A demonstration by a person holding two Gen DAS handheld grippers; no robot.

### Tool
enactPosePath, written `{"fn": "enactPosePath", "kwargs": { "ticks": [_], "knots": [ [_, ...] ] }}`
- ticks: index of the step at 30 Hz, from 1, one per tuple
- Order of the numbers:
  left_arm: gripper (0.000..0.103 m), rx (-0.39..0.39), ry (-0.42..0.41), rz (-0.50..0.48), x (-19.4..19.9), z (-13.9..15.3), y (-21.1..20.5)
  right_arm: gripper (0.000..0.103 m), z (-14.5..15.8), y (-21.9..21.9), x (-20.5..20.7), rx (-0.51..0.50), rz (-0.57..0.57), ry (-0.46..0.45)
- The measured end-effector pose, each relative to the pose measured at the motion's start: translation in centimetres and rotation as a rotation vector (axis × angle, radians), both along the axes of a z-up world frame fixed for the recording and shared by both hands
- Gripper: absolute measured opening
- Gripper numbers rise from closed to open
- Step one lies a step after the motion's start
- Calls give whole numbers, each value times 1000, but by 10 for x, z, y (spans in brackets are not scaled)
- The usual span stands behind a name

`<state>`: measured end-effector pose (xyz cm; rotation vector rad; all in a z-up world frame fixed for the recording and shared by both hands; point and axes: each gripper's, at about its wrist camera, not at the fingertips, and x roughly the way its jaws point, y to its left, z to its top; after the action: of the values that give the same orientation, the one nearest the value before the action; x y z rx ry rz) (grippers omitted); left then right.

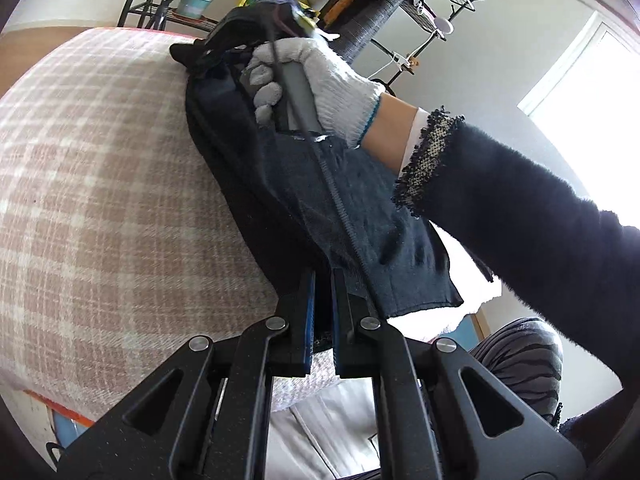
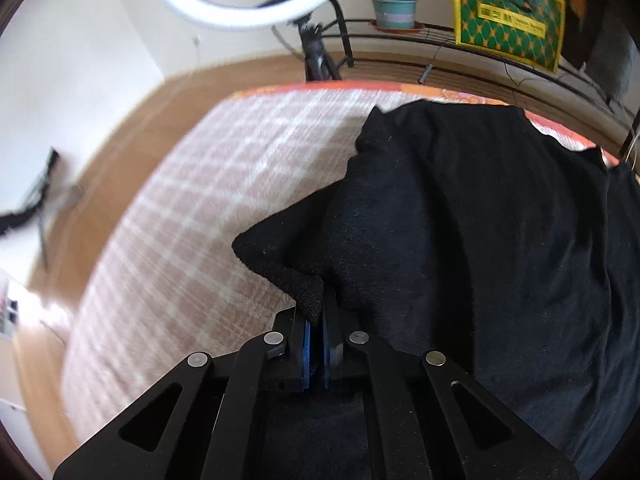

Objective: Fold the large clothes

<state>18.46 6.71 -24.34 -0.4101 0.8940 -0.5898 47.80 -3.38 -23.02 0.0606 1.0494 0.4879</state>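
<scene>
Left tongs (image 1: pixel 322 280) clamped on the lower edge of a dark garment (image 1: pixel 360 216), blue-lined pads pressed into the cloth on both sides. Garment stretched away from those tongs, up across the checked blanket (image 1: pixel 100 184), to the right tongs (image 1: pixel 192 54) at its far end, gripped by a hand (image 1: pixel 316 80) in a white knit glove, with a dark fuzzy sleeve (image 1: pixel 520 216) behind it. Coiled black cable (image 1: pixel 340 208) lying along the cloth between the two tools. From the right wrist view: right tongs (image 2: pixel 318 312) shut tight on a folded corner of the same black garment (image 2: pixel 480 240), a thick lip of fabric bulging out above the blue pads, the rest of the cloth spread to the right and draped over the far edge of the blanket (image 2: pixel 192 208). Beige and white check covering what looks like a bed or padded table, hard to say which, with an orange border (image 2: pixel 360 87) showing at the far side. Wooden floor (image 2: pixel 132 120) beyond, somewhat blurred. Ring light (image 2: pixel 248 0) on a black stand at the top, a wire shelf (image 2: pixel 420 40) carrying a small potted plant (image 2: pixel 394 8) and a green and yellow box (image 2: pixel 508 24). Bright window (image 1: pixel 592 76) on the right of the left wrist view, clothes rack (image 1: pixel 400 8) with hung items beside it.
</scene>
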Motion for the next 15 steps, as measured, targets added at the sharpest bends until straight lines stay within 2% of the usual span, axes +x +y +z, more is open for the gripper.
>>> {"fn": "enactPosePath", "kwargs": {
  "ticks": [3, 9, 12, 15],
  "knots": [
    [4, 8, 1, -8, 3, 4, -7, 3, 18, -25, 4, 104, -34, -29],
    [4, 47, -22, -90, 4, 13, -36, 3, 37, -90, 1, 231, -128, -56],
    [4, 78, -32, -140, 7, 16, -53, 3, 32, -130, -1, 278, -201, -45],
    [4, 86, -21, -176, 11, 14, -67, 3, 8, -160, -4, 269, -243, 10]
  ]
}}
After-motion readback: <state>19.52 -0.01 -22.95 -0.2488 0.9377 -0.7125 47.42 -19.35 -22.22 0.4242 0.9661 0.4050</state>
